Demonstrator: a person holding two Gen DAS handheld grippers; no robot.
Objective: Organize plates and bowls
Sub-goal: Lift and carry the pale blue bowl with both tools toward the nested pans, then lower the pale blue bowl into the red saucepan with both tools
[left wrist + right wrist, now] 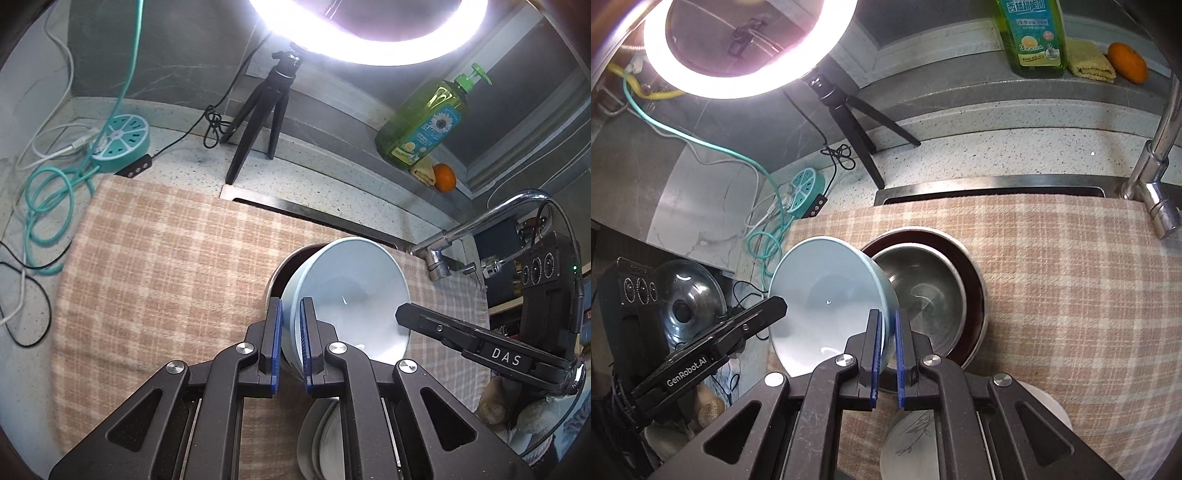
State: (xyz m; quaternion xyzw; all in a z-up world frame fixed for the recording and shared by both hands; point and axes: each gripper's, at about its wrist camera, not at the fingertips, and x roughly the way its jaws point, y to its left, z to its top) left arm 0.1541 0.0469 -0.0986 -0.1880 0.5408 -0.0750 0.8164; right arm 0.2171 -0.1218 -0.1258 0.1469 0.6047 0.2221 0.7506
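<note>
A light blue bowl (351, 291) is held tilted in the air above the checked cloth (166, 258). My left gripper (291, 343) is shut on its left rim. My right gripper (886, 350) is shut on the opposite rim of the blue bowl (827, 295). Behind the bowl a steel bowl (923, 291) sits inside a dark red bowl (975, 288) on the cloth (1071, 295). The right gripper's finger (424, 321) shows in the left wrist view. White plates (916, 435) with a leaf pattern lie below my right gripper, partly hidden; they also show in the left wrist view (325, 435).
A ring light on a black tripod (258, 122) stands on the counter behind the cloth. A teal power hub (122, 142) with cables lies at the left. A faucet (480, 229) stands at the right. A green soap bottle (424, 122) and an orange (444, 177) sit on the ledge.
</note>
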